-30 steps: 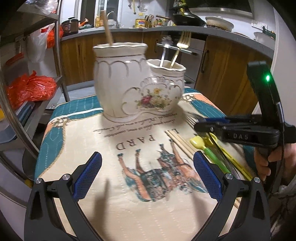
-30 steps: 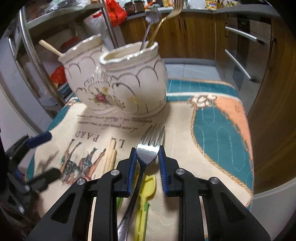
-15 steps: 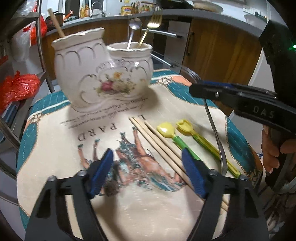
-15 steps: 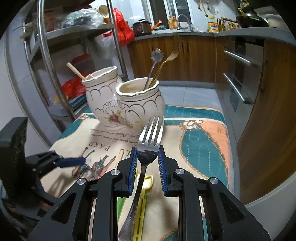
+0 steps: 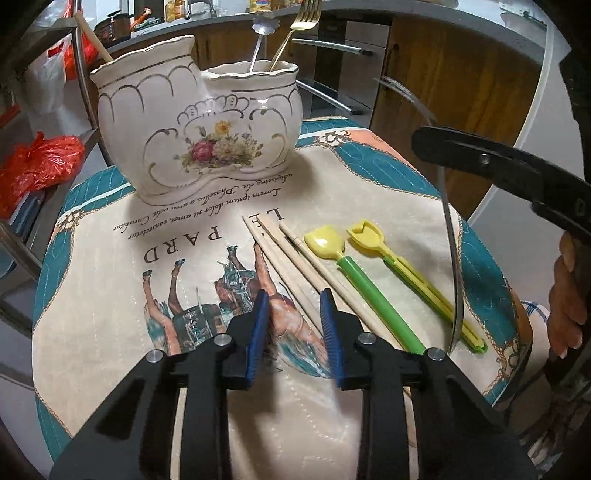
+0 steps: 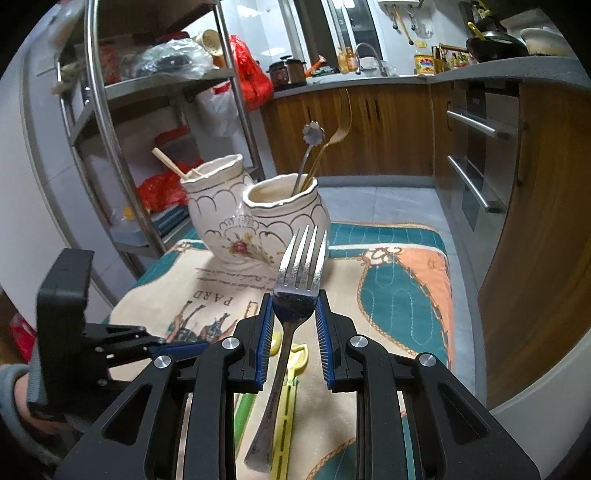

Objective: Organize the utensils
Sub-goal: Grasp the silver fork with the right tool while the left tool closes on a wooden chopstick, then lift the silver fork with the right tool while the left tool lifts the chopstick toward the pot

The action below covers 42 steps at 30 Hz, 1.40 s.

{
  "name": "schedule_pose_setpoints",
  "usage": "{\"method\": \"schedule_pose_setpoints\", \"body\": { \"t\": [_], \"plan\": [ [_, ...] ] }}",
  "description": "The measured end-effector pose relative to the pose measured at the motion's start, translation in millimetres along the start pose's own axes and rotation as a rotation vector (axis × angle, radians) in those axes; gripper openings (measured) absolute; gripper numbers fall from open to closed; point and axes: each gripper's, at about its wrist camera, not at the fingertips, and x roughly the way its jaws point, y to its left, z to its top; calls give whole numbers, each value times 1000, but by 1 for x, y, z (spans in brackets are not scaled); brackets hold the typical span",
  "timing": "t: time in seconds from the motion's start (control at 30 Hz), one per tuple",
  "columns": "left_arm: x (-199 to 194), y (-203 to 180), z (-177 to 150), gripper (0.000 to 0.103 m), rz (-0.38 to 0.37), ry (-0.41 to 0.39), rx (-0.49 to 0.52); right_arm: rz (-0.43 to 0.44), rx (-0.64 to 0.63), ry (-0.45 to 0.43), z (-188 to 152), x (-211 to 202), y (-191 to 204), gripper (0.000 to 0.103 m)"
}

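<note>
My right gripper (image 6: 294,315) is shut on a steel fork (image 6: 300,269), held above the mat with its tines up; the fork also shows edge-on in the left wrist view (image 5: 452,236). My left gripper (image 5: 291,321) is partly closed and empty, low over the near ends of the wooden chopsticks (image 5: 284,254). A white twin ceramic holder (image 5: 199,125) stands at the back of the mat; its right cup holds a gold fork (image 5: 295,29) and a flower-handled spoon (image 5: 264,27), its left cup a chopstick (image 5: 92,37). A green-handled yellow scoop (image 5: 354,273) and a yellow scoop (image 5: 406,269) lie right of the chopsticks.
The printed mat (image 5: 177,258) covers a small table. A metal shelf rack (image 6: 110,122) with red bags stands to the left. Wooden kitchen cabinets (image 6: 388,125) and an oven front are behind and to the right.
My right gripper has lifted the fork up off the mat. My left gripper has narrowed and moved right and down toward the chopsticks.
</note>
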Motion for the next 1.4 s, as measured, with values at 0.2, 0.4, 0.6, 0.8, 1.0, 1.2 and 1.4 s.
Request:
{"method": "schedule_pose_setpoints", "body": {
  "t": [0.2, 0.4, 0.6, 0.8, 1.0, 1.2, 1.4],
  "plan": [
    [5, -8, 3, 29, 47, 5, 11, 13, 6, -15, -1, -6, 0, 24],
    [3, 15, 7, 7, -13, 22, -11, 31, 4, -29, -2, -11, 2, 24],
    [-6, 37, 1, 5, -21, 35, 19, 47, -13, -59, -3, -19, 8, 23],
    [-17, 49, -6, 5, -28, -23, 43, 37, -48, -116, 3, -35, 19, 23],
    [-28, 55, -5, 5, -45, -104, 53, 7, -99, -177, 9, -49, 32, 23],
    [-10, 57, -9, 6, -51, -23, 65, 1, -111, -182, 12, -52, 37, 23],
    [-7, 52, -6, 10, -27, 19, 119, 0, -107, -177, 13, -54, 39, 23]
  ]
}}
